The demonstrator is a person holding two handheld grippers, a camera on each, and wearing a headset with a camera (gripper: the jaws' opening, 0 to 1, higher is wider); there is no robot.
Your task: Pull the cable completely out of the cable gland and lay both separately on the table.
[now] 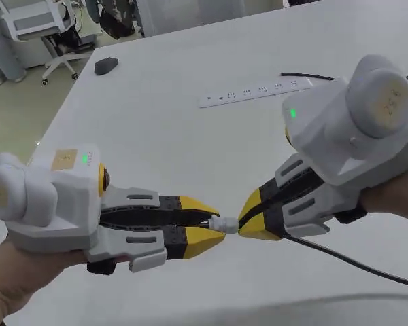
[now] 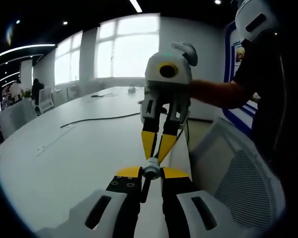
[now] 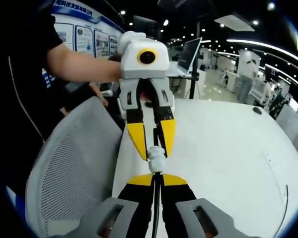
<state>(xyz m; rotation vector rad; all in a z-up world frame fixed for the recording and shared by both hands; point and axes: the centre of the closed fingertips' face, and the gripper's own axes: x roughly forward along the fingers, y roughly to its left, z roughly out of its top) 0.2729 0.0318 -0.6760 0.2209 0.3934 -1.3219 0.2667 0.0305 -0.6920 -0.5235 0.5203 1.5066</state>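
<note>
A small white cable gland (image 1: 226, 224) hangs in the air above the white table (image 1: 163, 136), between the two grippers' yellow tips. My left gripper (image 1: 214, 227) comes in from the left and is shut on the gland (image 2: 150, 167). Facing it tip to tip, my right gripper (image 1: 248, 219) is shut on the black cable (image 1: 340, 258) right behind the gland. The cable trails off to the lower right. In the right gripper view the cable (image 3: 156, 208) runs down between my right gripper's (image 3: 156, 179) jaws, and the gland (image 3: 156, 156) sits in the left gripper (image 3: 154, 146).
A white power strip (image 1: 258, 90) lies further back on the table, with another black cable (image 1: 306, 76) beside it. A dark mouse (image 1: 106, 65) rests near the far left edge. An office chair (image 1: 47, 27) stands beyond. A grey mesh chair (image 3: 64, 168) is close to the person.
</note>
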